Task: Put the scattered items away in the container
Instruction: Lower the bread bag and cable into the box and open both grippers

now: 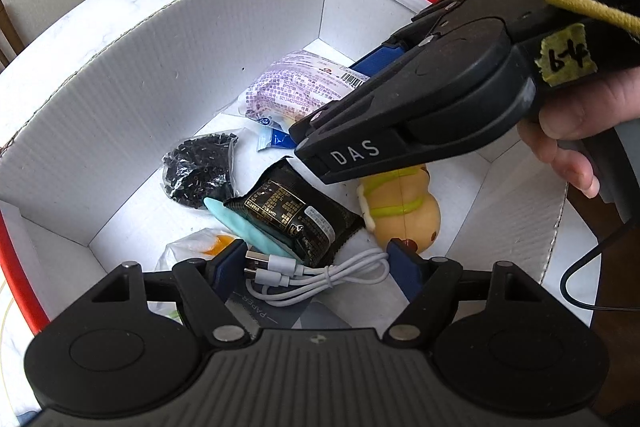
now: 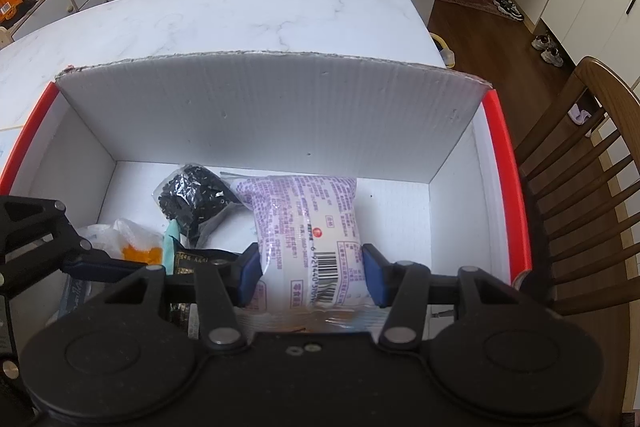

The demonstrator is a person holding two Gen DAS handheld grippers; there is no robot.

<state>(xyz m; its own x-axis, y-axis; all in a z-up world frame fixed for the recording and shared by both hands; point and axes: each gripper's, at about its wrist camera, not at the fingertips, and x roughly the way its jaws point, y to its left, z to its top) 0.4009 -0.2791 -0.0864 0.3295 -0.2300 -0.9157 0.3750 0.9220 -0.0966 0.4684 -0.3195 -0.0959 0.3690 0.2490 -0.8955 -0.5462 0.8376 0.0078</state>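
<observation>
Soft daylight, glare inside box (image 1: 168, 75), fisheye-bent edges.

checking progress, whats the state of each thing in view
box: open, flap up
purple packet: gripped by right gripper over the box
left gripper: open, nothing held, over white cable
cable: coiled, in box
bead bag: sealed, in box

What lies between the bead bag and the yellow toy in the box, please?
In the left wrist view, the black snack packet lies between the bead bag and the yellow toy, partly covering a mint-green piece.
</observation>
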